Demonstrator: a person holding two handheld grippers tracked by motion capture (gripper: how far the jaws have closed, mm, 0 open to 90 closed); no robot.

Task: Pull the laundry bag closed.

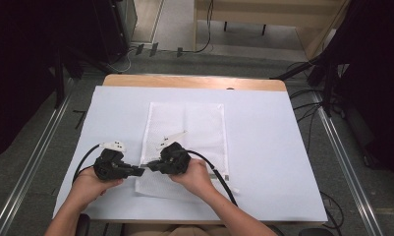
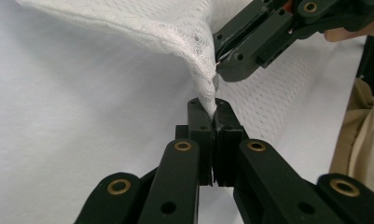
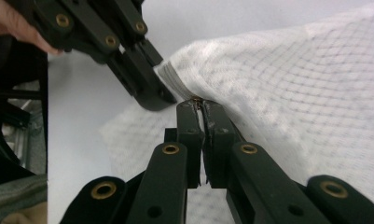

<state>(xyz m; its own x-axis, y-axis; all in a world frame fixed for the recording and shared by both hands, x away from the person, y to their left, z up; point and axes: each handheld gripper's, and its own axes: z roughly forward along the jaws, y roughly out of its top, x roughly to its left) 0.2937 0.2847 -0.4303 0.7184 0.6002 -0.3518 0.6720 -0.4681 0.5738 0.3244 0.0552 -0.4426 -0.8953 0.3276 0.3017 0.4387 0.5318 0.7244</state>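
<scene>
A white mesh bag (image 1: 184, 142) lies flat on the white sheet, its near left edge lifted. My left gripper (image 1: 141, 171) is shut on that edge, and in the left gripper view (image 2: 214, 106) the mesh (image 2: 184, 37) rises in a peak from its jaws. My right gripper (image 1: 150, 165) meets it tip to tip from the right. In the right gripper view (image 3: 198, 103) its jaws are closed on the mesh bag's edge (image 3: 287, 79), right beside the left gripper's jaws. Both grippers pinch the same spot.
The white sheet (image 1: 263, 128) covers a wooden table (image 1: 194, 81). Black cables (image 1: 219, 174) trail from each gripper toward the near edge. Dark stands and floor rails flank the table on both sides.
</scene>
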